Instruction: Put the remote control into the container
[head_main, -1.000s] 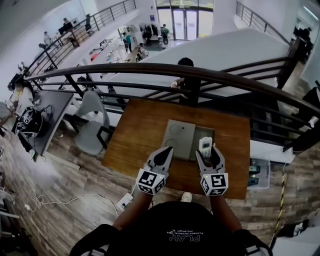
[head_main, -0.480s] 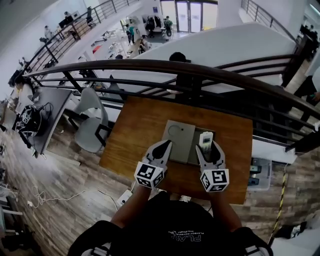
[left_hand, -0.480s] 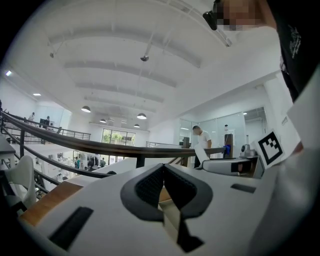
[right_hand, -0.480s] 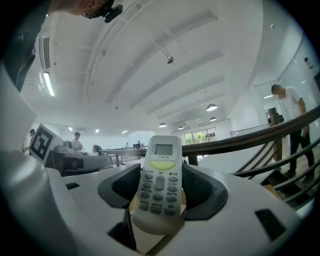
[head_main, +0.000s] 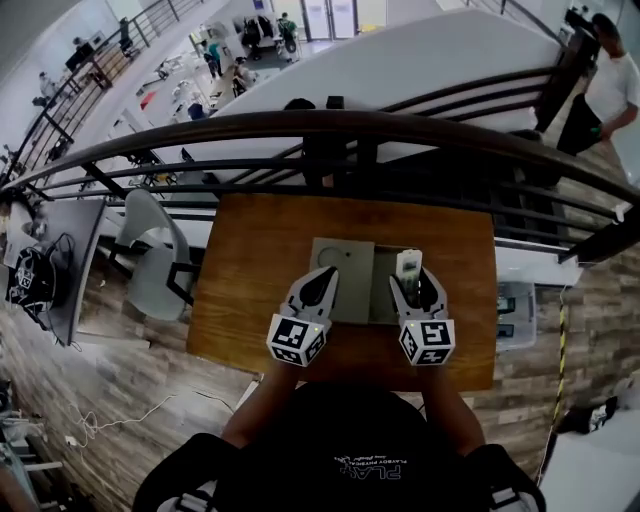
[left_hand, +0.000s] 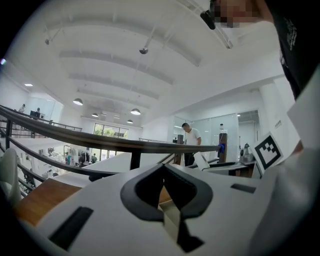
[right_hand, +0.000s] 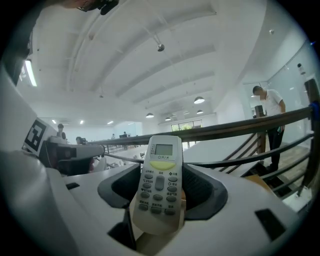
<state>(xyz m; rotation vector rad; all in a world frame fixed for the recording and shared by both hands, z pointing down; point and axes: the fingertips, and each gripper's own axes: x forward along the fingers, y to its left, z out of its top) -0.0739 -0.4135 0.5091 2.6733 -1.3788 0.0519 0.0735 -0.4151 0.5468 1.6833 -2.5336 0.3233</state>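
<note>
Clamping the remote control (head_main: 408, 266) upright as before, the right gripper (head_main: 415, 292) still hangs over the grey container (head_main: 345, 262). The left gripper (head_main: 318, 287) stays pinched together, empty. Whether the remote touches the container is hidden.

Container (head_main: 342, 278): grey, rectangular, flat left part with a ring mark, dark open compartment at right; lies mid-table (head_main: 260, 260), toward the near edge.
Remote control (right_hand: 159, 182): white, small display, yellow-green button, grey keys.
Hold: clamped between the right gripper's (head_main: 414, 290) jaws, keys up, display end away from the person.
Position: over the right compartment; contact cannot be told.
</note>
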